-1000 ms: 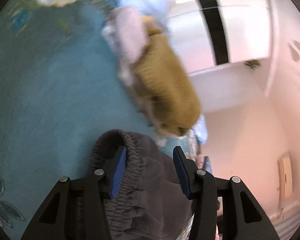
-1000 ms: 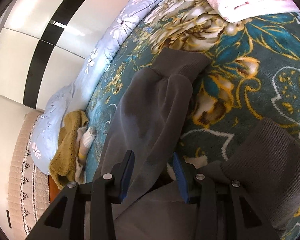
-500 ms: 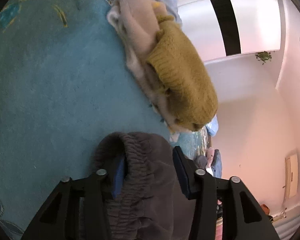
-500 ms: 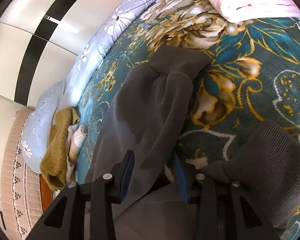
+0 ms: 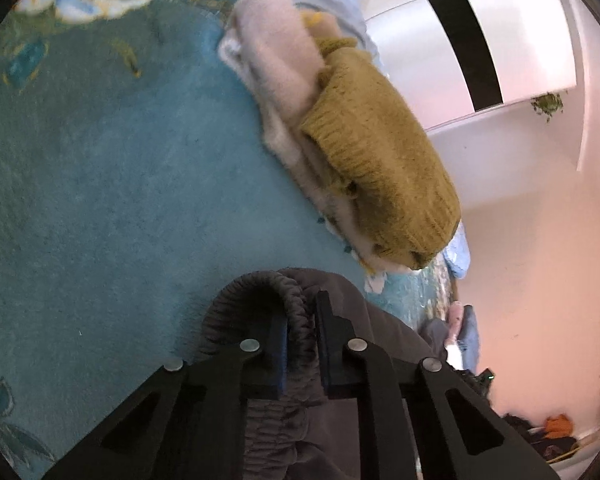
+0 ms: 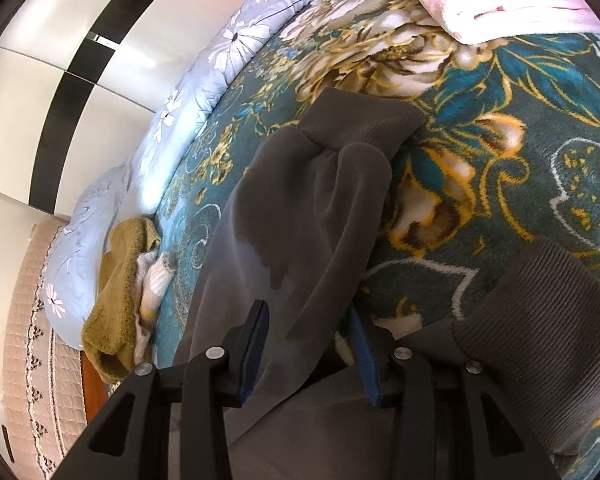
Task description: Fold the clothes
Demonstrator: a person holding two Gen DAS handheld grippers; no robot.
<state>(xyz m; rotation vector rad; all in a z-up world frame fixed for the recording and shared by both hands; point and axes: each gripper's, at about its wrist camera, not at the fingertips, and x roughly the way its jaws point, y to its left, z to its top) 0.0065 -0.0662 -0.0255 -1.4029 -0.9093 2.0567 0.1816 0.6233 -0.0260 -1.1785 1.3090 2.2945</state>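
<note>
- Clamped tight, our left gripper (image 5: 302,334) pinches the gathered elastic waistband (image 5: 260,292) of the dark grey trousers (image 6: 300,216); the blue pads are buried in the ruffled cloth.
- Our right gripper (image 6: 310,344) stands about half open around a fold of one trouser leg. Cloth runs between the jaws, but we cannot tell whether the pads press on it.
- We see the trousers lying on the teal floral blanket (image 6: 540,92), one leg stretched toward its ribbed cuff (image 6: 364,120), the other cuff (image 6: 548,312) bunched near the right gripper.
- Beyond the waistband a mustard knit sweater (image 5: 380,152) rests on a pale fluffy garment (image 5: 280,60) near the bed's edge. At the far end a pink folded item (image 6: 512,4) lies beneath something blue-grey.
- Risk one, in our judgement: the left pads hold only the waistband's bunched ridge. A quick pull could let the elastic roll out, dropping that end and spoiling the fold.
- Risk two: if the right side lifts without a firm hold, the leg slides through, and the two ends travel unevenly, twisting the garment.
- Risk three: the plush blanket looks grippy; dragging instead of lifting may rumple the legs.
- Risk four: swinging the waistband wide could knock the sweater pile, which sits close to the mattress edge.
</note>
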